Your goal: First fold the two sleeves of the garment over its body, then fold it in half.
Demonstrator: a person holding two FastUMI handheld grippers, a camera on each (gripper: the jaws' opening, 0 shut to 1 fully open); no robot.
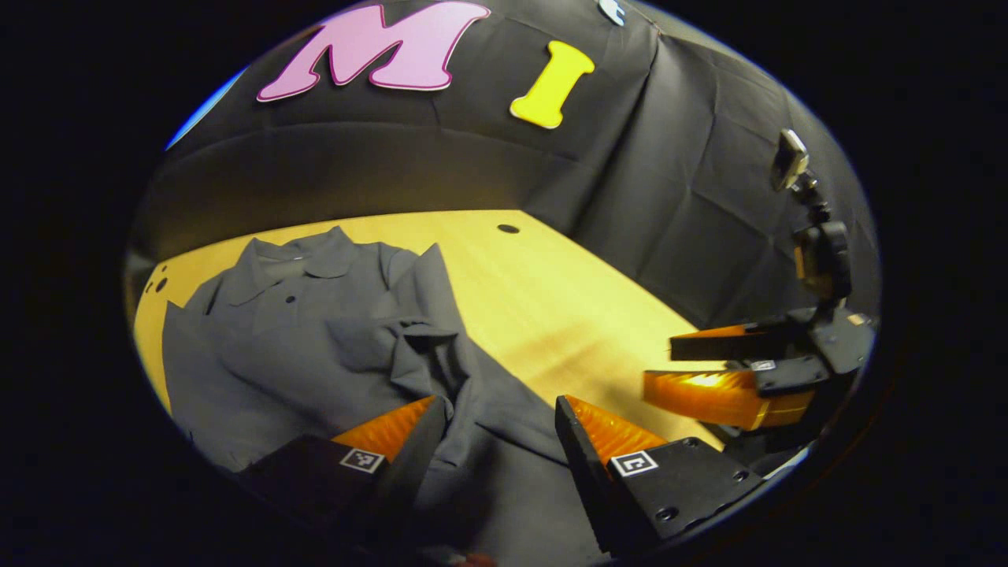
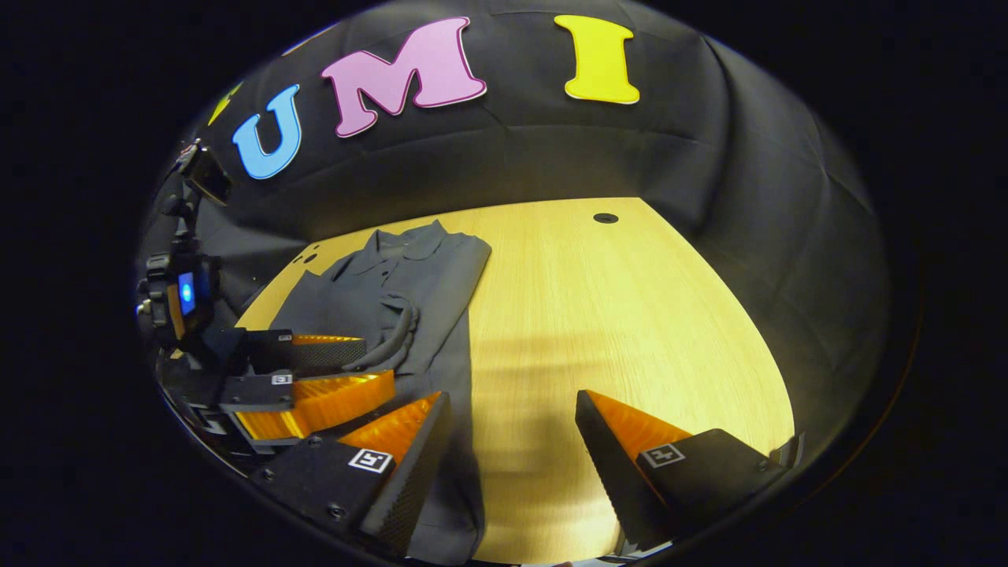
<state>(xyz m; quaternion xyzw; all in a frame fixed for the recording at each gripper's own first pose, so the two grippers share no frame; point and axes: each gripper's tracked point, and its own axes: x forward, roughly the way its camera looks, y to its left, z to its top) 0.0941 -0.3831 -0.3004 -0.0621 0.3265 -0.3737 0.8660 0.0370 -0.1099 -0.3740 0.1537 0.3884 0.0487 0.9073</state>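
Observation:
A grey polo shirt (image 1: 315, 339) lies face up on the wooden table (image 1: 551, 299), collar toward the far wall. One sleeve (image 1: 417, 339) is folded inward over the chest, its cuff bunched. My left gripper (image 1: 500, 405) hovers open over the shirt's lower part, with nothing between its fingers. My right gripper (image 1: 661, 362) shows at the right over bare wood. In the right gripper view, the shirt (image 2: 409, 276) lies to the left, and my right gripper (image 2: 512, 398) stands open above the shirt's side edge and the table (image 2: 630, 315). The left gripper (image 2: 378, 362) is beside it, over the shirt.
Black cloth walls close the table's far and side edges. A round hole (image 1: 508, 228) (image 2: 605, 217) sits in the wood near the back, and small holes (image 1: 157, 283) lie by the shirt's far shoulder. Bare wood stretches to the right of the shirt.

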